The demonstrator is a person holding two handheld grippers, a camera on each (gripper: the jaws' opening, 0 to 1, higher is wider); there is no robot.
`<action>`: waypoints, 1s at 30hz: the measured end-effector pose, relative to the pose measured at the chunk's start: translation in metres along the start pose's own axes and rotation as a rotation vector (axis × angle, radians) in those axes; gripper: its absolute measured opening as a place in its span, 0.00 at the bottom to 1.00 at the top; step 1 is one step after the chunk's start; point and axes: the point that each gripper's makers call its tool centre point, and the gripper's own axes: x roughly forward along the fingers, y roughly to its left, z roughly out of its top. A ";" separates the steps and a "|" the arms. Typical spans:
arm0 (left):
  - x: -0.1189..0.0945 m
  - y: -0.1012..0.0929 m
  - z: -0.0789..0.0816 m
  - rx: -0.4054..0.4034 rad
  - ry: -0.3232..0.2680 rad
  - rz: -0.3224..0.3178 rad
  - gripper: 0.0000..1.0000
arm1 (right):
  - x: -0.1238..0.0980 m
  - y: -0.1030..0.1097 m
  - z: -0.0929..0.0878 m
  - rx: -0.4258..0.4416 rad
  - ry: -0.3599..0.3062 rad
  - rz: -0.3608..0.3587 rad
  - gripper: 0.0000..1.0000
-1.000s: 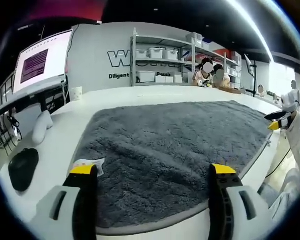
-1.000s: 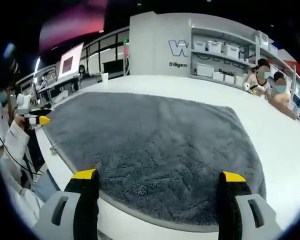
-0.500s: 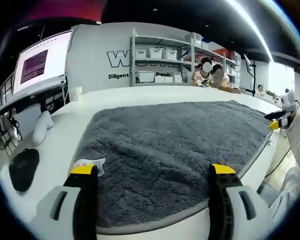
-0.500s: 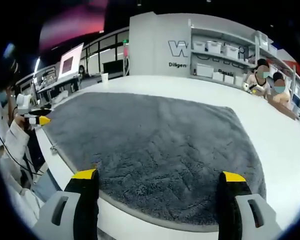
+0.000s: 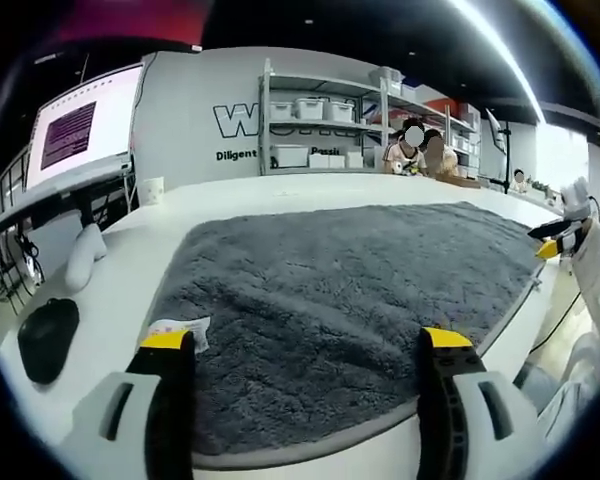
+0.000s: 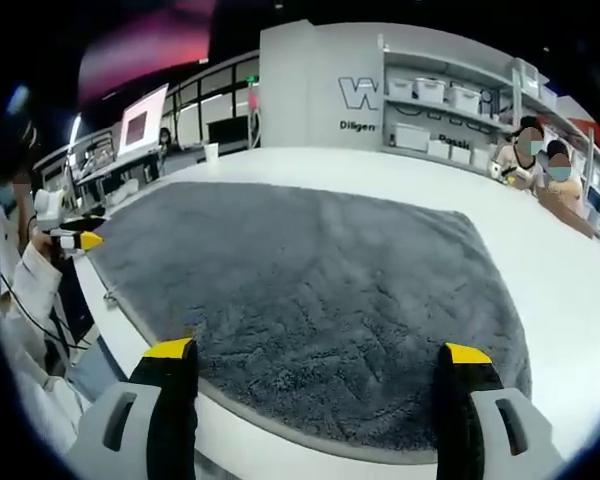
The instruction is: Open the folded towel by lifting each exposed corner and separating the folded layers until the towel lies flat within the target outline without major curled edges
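Left gripper view: the grey towel [image 5: 330, 300] lies spread on the white table [image 5: 120, 270], unchanged since a second ago (probably finished); left gripper [image 5: 305, 345] and right gripper [image 6: 308, 355] hover spread, empty.

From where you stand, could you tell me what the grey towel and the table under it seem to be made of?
The towel looks like plush microfibre or terry: deep, shaggy grey pile, matte. The table seems a hard laminate or painted board: smooth, white, slightly glossy.
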 end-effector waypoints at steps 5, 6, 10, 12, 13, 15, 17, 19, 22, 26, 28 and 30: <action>-0.001 0.004 0.005 -0.004 -0.006 0.014 0.93 | -0.003 -0.005 0.007 0.000 -0.013 -0.006 0.99; -0.002 0.007 0.008 -0.001 -0.017 0.026 0.93 | -0.004 -0.007 0.009 0.000 -0.020 -0.012 0.99; -0.014 0.025 0.021 -0.029 -0.077 0.101 0.90 | -0.010 -0.016 0.014 0.006 -0.043 -0.028 0.99; -0.021 0.035 0.023 -0.037 -0.082 0.141 0.86 | -0.012 -0.020 0.015 0.012 -0.053 -0.038 0.99; -0.027 0.044 0.023 -0.043 -0.087 0.176 0.82 | -0.015 -0.024 0.017 0.020 -0.065 -0.051 0.99; -0.037 0.055 0.024 -0.057 -0.108 0.228 0.77 | -0.020 -0.034 0.018 0.031 -0.079 -0.085 0.97; -0.044 0.061 0.023 -0.058 -0.116 0.249 0.71 | -0.024 -0.041 0.019 0.037 -0.093 -0.107 0.93; -0.051 0.067 0.020 -0.070 -0.122 0.272 0.68 | -0.031 -0.053 0.025 0.065 -0.140 -0.143 0.89; -0.055 0.073 0.013 -0.075 -0.111 0.302 0.64 | -0.038 -0.066 0.024 0.091 -0.161 -0.174 0.82; -0.058 0.078 0.002 -0.082 -0.091 0.326 0.60 | -0.043 -0.081 0.016 0.096 -0.152 -0.222 0.76; -0.060 0.078 -0.003 -0.099 -0.086 0.326 0.56 | -0.046 -0.088 0.010 0.107 -0.144 -0.247 0.75; -0.061 0.080 -0.006 -0.103 -0.083 0.336 0.53 | -0.047 -0.093 0.007 0.115 -0.141 -0.261 0.73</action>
